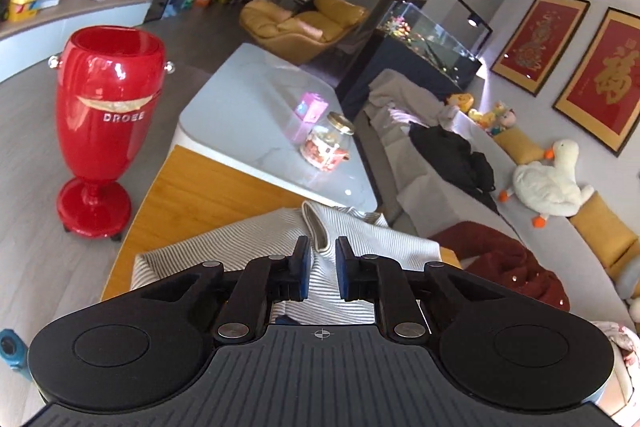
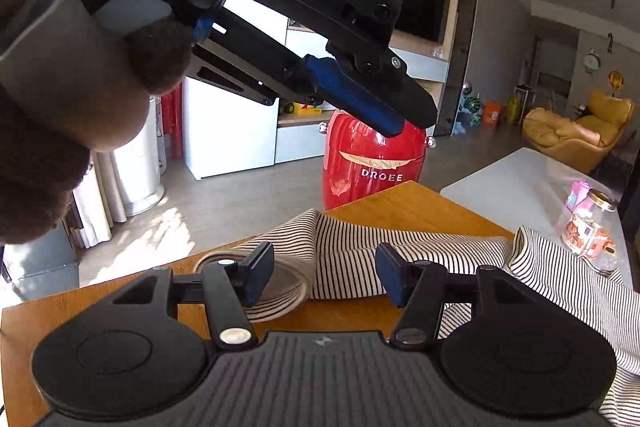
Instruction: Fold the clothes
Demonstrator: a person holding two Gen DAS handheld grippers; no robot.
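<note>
The red vase [image 2: 374, 163] reads "DROEE"; the left gripper [image 2: 404, 119] apparently reads "Robot.AI".

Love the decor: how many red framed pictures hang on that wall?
2: a red framed picture left, and a red framed calligraphy picture right of it, above the sofa. More may be out of view.

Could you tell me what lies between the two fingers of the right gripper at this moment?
In the right wrist view, the open right gripper frames the striped shirt: a folded sleeve on the wooden table. Neither pad touches it.
</note>
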